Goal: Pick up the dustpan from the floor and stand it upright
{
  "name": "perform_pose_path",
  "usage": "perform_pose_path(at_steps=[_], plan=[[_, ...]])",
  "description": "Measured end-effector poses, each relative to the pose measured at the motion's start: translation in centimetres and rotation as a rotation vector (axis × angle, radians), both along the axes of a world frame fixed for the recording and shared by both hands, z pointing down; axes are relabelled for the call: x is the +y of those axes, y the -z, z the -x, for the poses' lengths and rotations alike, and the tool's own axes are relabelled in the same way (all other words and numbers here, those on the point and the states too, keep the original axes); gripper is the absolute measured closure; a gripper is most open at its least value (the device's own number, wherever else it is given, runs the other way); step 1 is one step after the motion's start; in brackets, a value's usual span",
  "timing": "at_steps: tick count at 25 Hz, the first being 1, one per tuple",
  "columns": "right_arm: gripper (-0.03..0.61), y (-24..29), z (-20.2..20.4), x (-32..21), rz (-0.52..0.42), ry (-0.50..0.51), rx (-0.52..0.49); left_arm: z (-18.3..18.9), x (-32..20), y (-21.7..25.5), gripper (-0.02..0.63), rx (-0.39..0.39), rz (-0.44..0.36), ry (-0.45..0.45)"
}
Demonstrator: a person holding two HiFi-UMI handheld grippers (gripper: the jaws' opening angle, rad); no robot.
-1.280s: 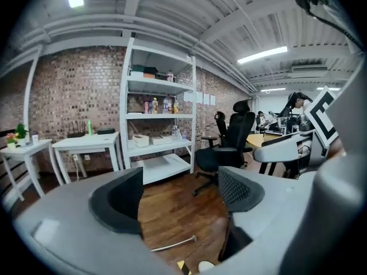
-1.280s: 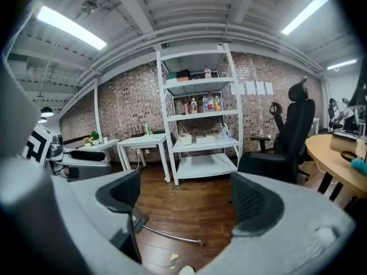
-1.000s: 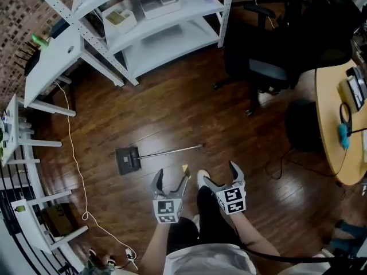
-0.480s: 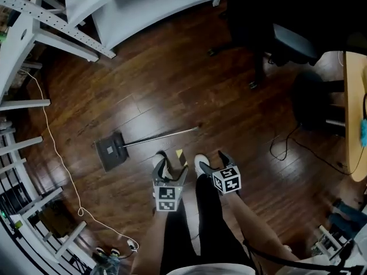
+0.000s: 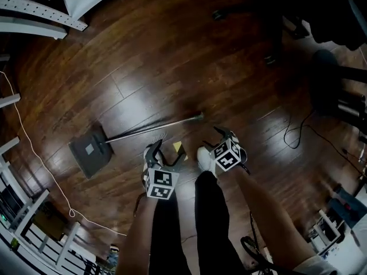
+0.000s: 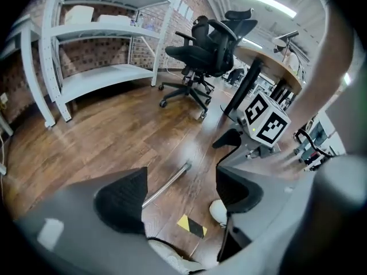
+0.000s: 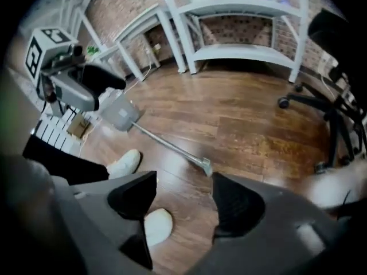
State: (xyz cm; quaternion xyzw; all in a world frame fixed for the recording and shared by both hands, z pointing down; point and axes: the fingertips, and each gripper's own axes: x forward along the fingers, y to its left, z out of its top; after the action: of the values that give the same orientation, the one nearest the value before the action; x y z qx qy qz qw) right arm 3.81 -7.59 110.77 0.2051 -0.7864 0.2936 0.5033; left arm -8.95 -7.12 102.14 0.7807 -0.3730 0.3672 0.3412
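The dustpan lies flat on the wooden floor, its grey pan at the left and its thin metal handle running right to its tip. My left gripper hangs just on the near side of the handle, open with nothing between its pads. In the left gripper view the handle shows on the floor beyond the jaws. My right gripper is close to the handle's tip, its jaws closing on nothing. In the right gripper view the pan and the handle's tip lie ahead of the gripper.
The person's white shoes and a yellow-black tape mark sit between the grippers. White shelving is at the top left and a white cord trails down the left. A black office chair and dark cables are to the right.
Both grippers have sunk toward the floor and tilted further down, and their jaws have narrowed. The view has moved closer to the floor. The dustpan lies where it was.
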Motion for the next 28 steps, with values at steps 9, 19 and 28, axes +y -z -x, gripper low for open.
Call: perform_pose_path(at_steps=[9, 19, 28], plan=[[0.354, -10.8, 1.4, -3.0, -0.109, 0.452, 0.206, 2.6, 1.2, -7.2, 0.221, 0.0, 0.054, -0.059], [0.483, -10.2, 1.9, -3.1, -0.067, 0.65, 0.255, 4.4, 0.8, -6.3, 0.227, 0.014, 0.053, 0.057], [0.492, 6.2, 6.3, -4.4, -0.135, 0.838, 0.185, 7.2, -2.6, 4.7, 0.235, 0.032, -0.027, 0.157]])
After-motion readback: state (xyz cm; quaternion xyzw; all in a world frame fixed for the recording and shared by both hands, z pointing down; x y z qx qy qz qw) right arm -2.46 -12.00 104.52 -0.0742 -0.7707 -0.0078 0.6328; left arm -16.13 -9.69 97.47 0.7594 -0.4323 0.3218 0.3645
